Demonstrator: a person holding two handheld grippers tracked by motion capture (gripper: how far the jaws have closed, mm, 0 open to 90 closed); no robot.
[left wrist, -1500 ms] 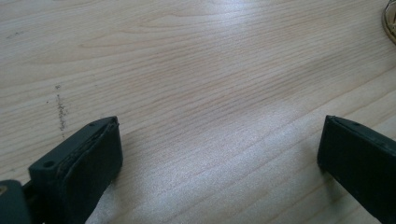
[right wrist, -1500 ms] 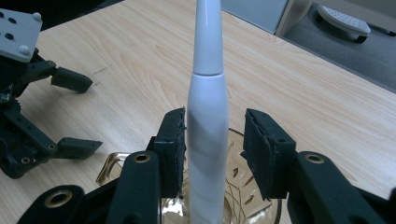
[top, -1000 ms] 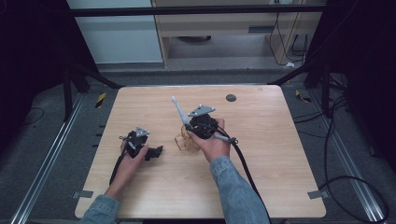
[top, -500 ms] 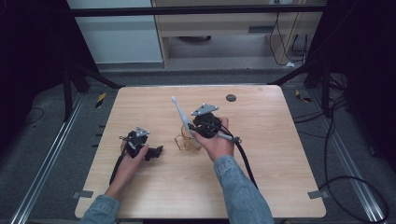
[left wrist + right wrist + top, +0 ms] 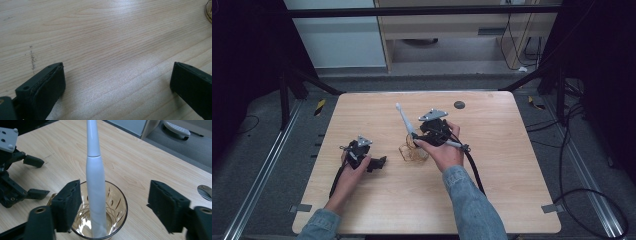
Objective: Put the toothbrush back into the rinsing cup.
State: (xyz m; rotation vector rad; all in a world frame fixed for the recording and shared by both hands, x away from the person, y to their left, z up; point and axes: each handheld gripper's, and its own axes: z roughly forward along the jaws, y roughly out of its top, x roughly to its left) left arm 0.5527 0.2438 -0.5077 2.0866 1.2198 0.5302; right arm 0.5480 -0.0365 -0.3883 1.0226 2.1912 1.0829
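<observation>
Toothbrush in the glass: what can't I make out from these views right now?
- Toothbrush head: cut off by the top edge, right gripper view; too small in the high view.
- Its lower end: blurred behind the glass wall.
- Glass base: cut off by the bottom edge, right gripper view.

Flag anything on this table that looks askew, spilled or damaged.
Nothing is spilled or broken. The white toothbrush stands in the amber glass, leaning on its rim, head end up. The right gripper is open around the glass; the left gripper rests open on the table.
</observation>
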